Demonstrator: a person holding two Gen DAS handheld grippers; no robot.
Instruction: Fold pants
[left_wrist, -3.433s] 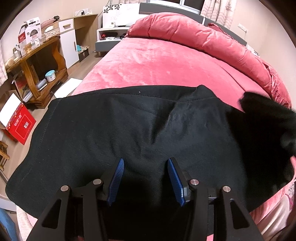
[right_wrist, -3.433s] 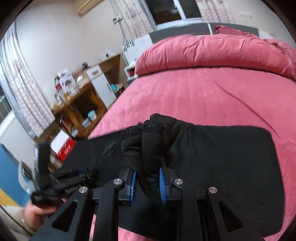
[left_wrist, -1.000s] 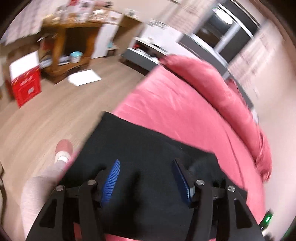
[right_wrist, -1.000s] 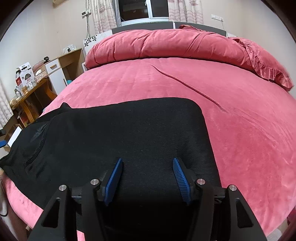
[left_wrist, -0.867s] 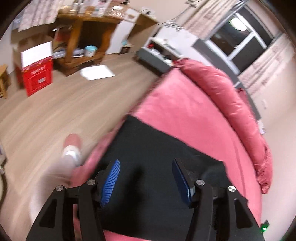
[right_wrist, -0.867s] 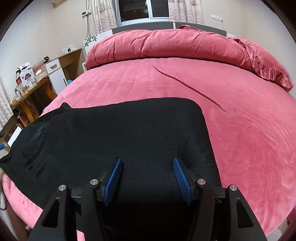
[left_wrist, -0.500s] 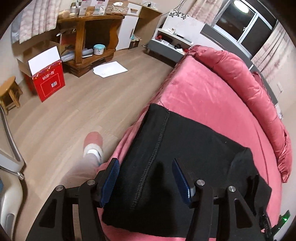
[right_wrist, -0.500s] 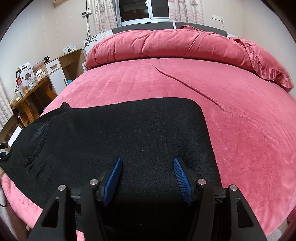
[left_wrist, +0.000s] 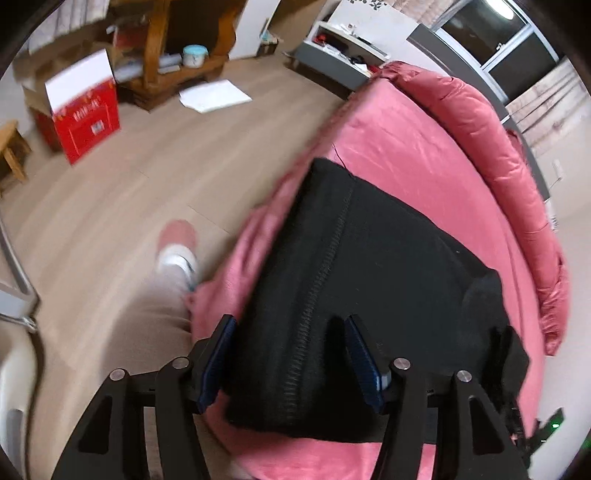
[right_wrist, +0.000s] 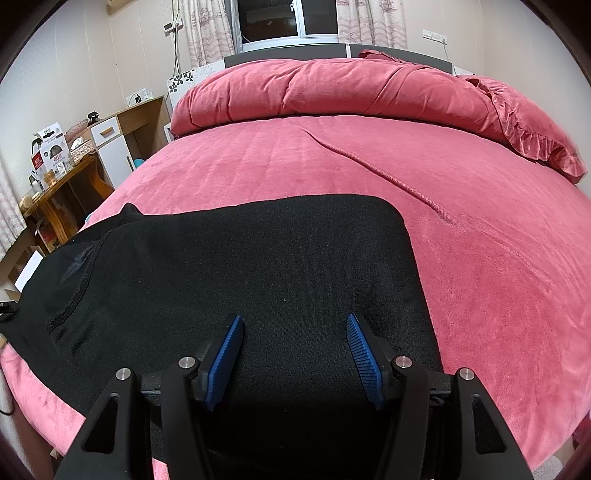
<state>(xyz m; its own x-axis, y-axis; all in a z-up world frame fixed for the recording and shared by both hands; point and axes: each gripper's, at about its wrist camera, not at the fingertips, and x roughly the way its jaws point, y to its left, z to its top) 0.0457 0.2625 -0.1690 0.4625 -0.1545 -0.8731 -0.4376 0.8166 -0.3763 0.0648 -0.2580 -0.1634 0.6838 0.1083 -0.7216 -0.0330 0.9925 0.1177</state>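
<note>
Left wrist view: left tool (left_wrist: 290, 360) spread wide, pinching nothing, hovering over the near end of the black pants (left_wrist: 369, 295). A stitched seam (left_wrist: 325, 266) runs straight ahead between the fingers, so from here the cloth's long run lies forward along the edge of the pink bed (left_wrist: 424, 155). Near corner of the cloth sits just below the tool; floor and the person's slippered foot (left_wrist: 177, 243) off to the left.

Right wrist view: right tool (right_wrist: 293, 350) also spread, empty, low over the pants (right_wrist: 258, 266), which stretch leftward across the bed (right_wrist: 480, 240). Rounded far-right corner lies ahead and to the right.

Judgement: the left tool is nearer the loose end, so the next fold likely starts there, carried toward the right tool.

Against the oldest frames: the right tool then pinched a bunched wad of cloth; now it is open and the cloth lies flat as a doubled layer. The left tool has swung from a square-on view to an end-on one; motion blur remains.
</note>
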